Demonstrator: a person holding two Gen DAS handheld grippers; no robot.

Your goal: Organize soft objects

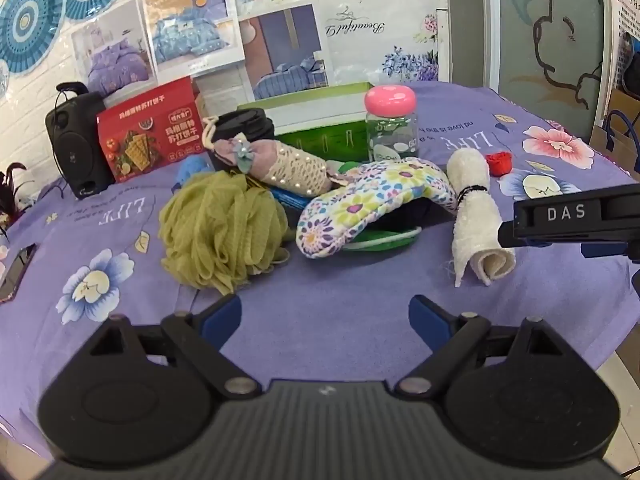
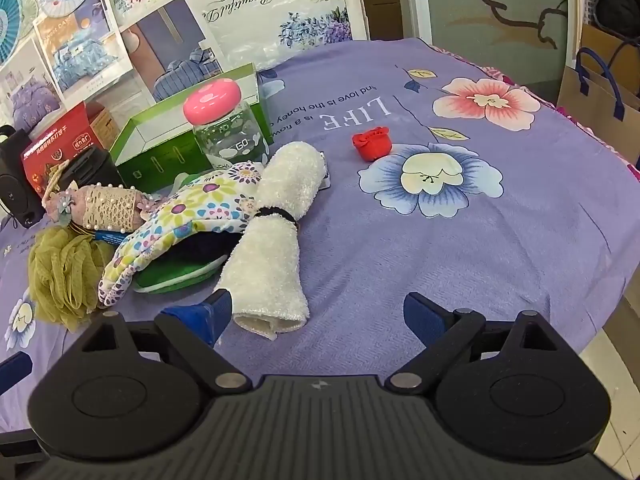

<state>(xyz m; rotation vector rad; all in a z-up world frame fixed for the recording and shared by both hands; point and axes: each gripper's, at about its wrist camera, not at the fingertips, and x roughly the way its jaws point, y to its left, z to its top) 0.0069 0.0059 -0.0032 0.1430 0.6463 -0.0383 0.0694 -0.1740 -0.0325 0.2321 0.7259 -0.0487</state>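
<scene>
I seem to be working in a bedding shop or showroom. Behind the table's purple floral sheet [image 1: 360,312], the wall carries product photos of made-up duvet sets [image 1: 192,28] and paper fans [image 1: 28,28]. To the right of that sheet, paper shopping bags [image 2: 600,100] stand on the tiled floor.

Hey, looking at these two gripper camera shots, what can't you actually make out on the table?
- Dark item under the floral mitt: hidden by the mitt in both views.
- Blue item behind the green bath pouf: left view, mostly covered by the pouf.
- Green box interior: walls and the pink-lidded jar block it.
- Phone: cut off by the left view's edge.
</scene>
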